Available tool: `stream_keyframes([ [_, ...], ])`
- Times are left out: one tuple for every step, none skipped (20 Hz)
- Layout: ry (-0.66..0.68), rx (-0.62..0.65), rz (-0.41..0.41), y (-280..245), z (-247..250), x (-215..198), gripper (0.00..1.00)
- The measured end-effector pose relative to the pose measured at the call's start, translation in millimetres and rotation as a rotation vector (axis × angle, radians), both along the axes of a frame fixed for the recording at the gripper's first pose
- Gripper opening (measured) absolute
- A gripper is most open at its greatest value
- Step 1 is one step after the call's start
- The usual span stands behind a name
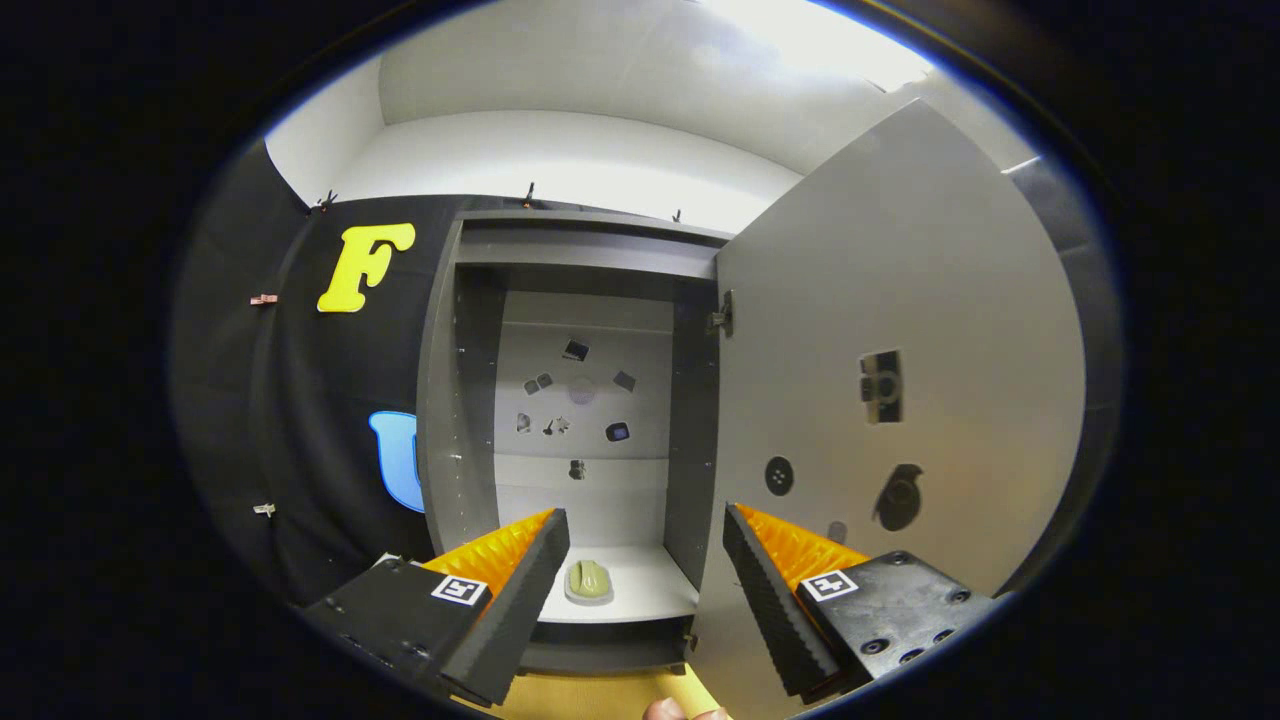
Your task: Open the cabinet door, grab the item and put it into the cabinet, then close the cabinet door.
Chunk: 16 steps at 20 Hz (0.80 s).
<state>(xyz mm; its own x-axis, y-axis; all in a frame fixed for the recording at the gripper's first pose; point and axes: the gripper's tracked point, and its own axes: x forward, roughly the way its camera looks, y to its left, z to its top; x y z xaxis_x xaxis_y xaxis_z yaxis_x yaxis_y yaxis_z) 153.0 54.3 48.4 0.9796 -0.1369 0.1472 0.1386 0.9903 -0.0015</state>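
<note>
While cabinet door (900,330) stands open, gripper (645,560) spread, empty; item (589,580) on shelf (650,590) beyond.

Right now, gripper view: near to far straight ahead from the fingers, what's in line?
Open gripper, nothing between its fingers → green item on the cabinet's bottom shelf → cabinet back wall with small stickers. The cabinet door stands open beside the fingers.

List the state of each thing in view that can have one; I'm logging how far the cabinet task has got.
cabinet door: swung wide open to the right.
cabinet: open, interior exposed.
green item: lying on the cabinet's bottom shelf, beyond the fingers, untouched.
hand-held gripper: open, fingers spread and holding nothing, pointed into the cabinet.
</note>
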Motion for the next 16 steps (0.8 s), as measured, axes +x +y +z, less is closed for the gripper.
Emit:
stream_keyframes([
  [-0.008,-0.004,-0.014,-9,2,-11,0.97],
  [-0.013,-0.011,-0.029,-18,2,-23,0.97],
  [-0.01,-0.014,-0.039,-25,-2,-32,0.97],
  [-0.011,-0.018,-0.047,-31,-3,-46,0.97],
  [-0.007,-0.025,-0.063,-42,-4,-57,0.97],
  [-0.011,-0.031,-0.078,-53,-2,-68,0.98],
  [-0.021,-0.034,-0.095,-64,2,-77,0.98],
  [-0.029,-0.034,-0.112,-76,6,-87,0.98],
  [-0.032,-0.032,-0.135,-88,8,-95,0.97],
  [-0.038,-0.026,-0.159,-99,11,-106,0.96],
  [-0.049,-0.007,-0.151,-100,17,-118,0.96],
  [-0.056,-0.015,-0.185,-115,18,-122,0.95],
  [-0.07,-0.036,-0.216,-131,19,-135,0.96],
  [-0.081,-0.054,-0.245,-144,22,-143,0.96],
  [-0.082,-0.064,-0.273,-156,23,-150,0.96],
  [-0.076,-0.065,-0.3,-168,21,-154,0.97],
])
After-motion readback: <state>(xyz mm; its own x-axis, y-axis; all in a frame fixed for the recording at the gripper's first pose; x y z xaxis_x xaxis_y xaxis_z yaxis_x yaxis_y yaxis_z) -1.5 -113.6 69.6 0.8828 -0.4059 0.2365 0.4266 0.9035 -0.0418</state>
